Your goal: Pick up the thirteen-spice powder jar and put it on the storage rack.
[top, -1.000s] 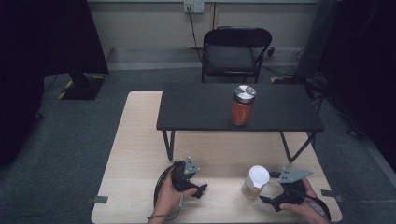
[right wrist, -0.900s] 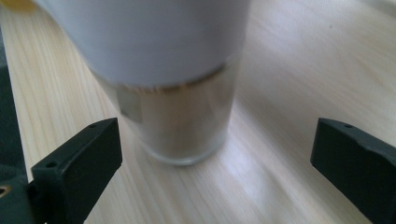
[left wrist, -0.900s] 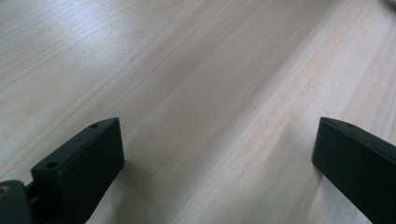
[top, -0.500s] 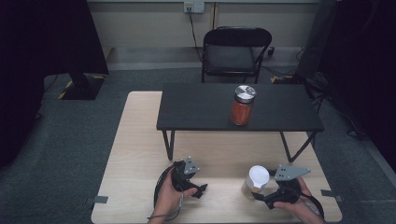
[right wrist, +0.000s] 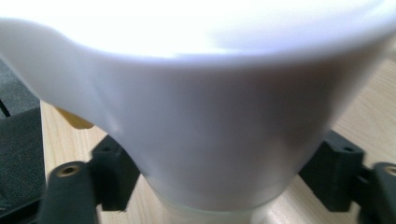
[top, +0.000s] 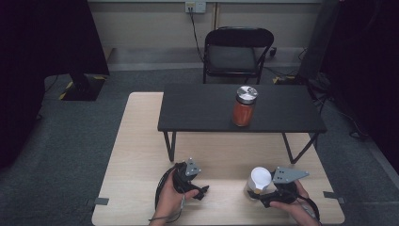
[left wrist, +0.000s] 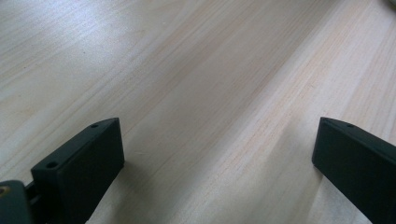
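Right gripper view: white-capped bottle (right wrist: 201, 116) sits right btwn the two black jaws, wide white cap up top, narrower clear body below. Jaws have just been closing and now press on the bottle's sides, low under the cap. A bit of yellow shows at the bottle's left edge; can't tell what it is.

High view: bottle (top: 259, 182) stands upright on the light wood table (top: 141, 155), near its front edge, right of centre. Right gripper (top: 269, 197) is at the bottle's base w/ the person's hand wrapped round it; grey three-cornered plate on top.

Left gripper (top: 203, 192) rests on the table well apart from the bottle, to its left, held in the other hand, cable looping round behind. Left gripper view: jaws stand wide apart, nothing btwn them but bare wood.

Farther back: small black table (top: 211, 110) stands on the wood one, carrying an orange-red jar (top: 244, 106) w/ a metal lid, upright. Behind that, a black folding chair (top: 237, 52) on grey carpet by the wall.
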The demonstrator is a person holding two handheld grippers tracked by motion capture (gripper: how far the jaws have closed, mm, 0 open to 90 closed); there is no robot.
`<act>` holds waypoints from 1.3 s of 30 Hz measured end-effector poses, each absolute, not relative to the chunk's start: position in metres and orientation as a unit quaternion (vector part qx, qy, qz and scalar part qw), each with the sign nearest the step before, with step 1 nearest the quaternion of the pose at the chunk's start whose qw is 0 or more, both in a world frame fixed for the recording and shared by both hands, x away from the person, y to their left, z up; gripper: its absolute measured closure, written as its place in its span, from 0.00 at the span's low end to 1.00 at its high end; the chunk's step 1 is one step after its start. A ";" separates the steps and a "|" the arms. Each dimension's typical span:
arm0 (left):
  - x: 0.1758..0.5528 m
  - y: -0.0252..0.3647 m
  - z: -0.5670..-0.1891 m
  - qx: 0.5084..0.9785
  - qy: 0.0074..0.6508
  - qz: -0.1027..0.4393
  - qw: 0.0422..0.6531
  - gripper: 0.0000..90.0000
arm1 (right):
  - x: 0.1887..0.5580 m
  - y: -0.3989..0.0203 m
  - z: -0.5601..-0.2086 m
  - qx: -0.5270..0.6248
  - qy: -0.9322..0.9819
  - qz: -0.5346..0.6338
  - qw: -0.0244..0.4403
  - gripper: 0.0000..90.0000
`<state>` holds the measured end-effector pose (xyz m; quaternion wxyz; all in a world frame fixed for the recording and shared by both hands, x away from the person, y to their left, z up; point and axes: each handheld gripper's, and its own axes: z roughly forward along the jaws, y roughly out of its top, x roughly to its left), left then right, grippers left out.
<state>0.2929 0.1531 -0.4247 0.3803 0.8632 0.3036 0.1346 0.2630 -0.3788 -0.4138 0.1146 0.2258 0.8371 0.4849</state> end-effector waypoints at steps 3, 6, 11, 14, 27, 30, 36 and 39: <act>0.293 0.153 -0.425 0.863 0.304 0.134 0.380 0.02 | 0.264 -0.380 -0.415 0.225 0.835 0.490 0.112 0.30; 0.293 0.153 -0.425 0.863 0.304 0.135 0.380 0.02 | 0.263 -0.380 -0.415 0.223 0.834 0.492 0.115 0.32; 0.293 0.153 -0.425 0.863 0.304 0.135 0.380 0.02 | 0.260 -0.378 -0.413 0.220 0.836 0.487 0.122 0.33; 0.293 0.153 -0.425 0.863 0.304 0.135 0.380 0.02 | 0.259 -0.377 -0.412 0.220 0.837 0.484 0.126 0.34; 0.293 0.153 -0.425 0.863 0.304 0.135 0.380 0.02 | 0.259 -0.378 -0.400 0.221 0.843 0.474 0.126 0.34; 0.293 0.153 -0.425 0.863 0.304 0.135 0.380 0.02 | 0.259 -0.379 -0.395 0.222 0.843 0.473 0.129 0.34; 0.293 0.153 -0.425 0.863 0.304 0.135 0.380 0.02 | 0.259 -0.383 -0.386 0.224 0.842 0.474 0.131 0.34; 0.293 0.153 -0.425 0.863 0.304 0.135 0.380 0.02 | 0.260 -0.385 -0.383 0.225 0.840 0.476 0.131 0.34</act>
